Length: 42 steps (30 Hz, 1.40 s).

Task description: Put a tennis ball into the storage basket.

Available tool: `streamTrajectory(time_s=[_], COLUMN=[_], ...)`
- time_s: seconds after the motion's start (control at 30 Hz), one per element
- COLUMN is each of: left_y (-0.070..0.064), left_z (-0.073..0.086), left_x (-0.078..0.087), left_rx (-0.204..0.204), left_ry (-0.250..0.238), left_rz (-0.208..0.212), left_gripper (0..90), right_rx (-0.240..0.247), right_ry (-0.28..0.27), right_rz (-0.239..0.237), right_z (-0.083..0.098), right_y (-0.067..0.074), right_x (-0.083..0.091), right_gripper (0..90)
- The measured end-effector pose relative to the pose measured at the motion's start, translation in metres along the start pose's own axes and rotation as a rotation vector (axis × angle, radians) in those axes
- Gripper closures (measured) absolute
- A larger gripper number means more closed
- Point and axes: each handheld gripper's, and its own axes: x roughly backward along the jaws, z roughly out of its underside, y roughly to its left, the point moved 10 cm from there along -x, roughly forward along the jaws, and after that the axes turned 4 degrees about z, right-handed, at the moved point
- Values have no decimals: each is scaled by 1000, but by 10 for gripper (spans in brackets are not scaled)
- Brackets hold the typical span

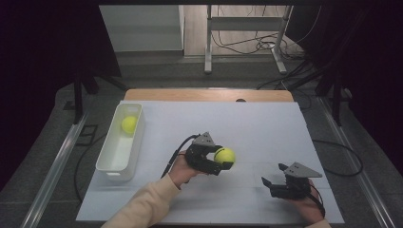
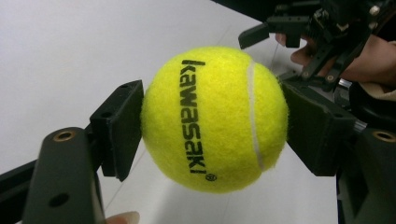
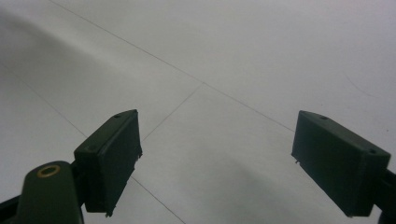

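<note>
While the left gripper (image 1: 227,159) clamps the tennis ball (image 1: 224,155), bare table (image 1: 266,128) surrounds it.

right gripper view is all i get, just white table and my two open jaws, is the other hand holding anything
Observer: Yes, the left gripper is shut on a yellow tennis ball.
Operator: any more balls around
Observer: One more, lying in the white bin at the table's left edge; that second ball sits near the bin's far end.
Operator: lettering on the held one
Observer: It reads kawasaki in black.
</note>
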Motion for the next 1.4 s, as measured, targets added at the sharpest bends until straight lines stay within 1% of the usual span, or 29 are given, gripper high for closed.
streamTrajectory(time_s=[0.4, 0.73, 1.1, 1.4], left_y=[10, 18, 23, 27], left_z=[-7, -14, -18, -22], left_x=[17, 35, 47, 57], left_rx=[11, 18, 26, 25], left_ry=[-35, -74, -101, -120], left_rz=[-30, -59, -82, -100], left_gripper=[262, 262, 262, 262], right_rx=[1, 2, 3, 4], right_ry=[2, 1, 0, -3], right_rz=[1, 1, 1, 3], right_z=[0, 0, 0, 0], right_y=[0, 0, 0, 0], right_x=[0, 0, 0, 1], right_gripper=[162, 162, 162, 163])
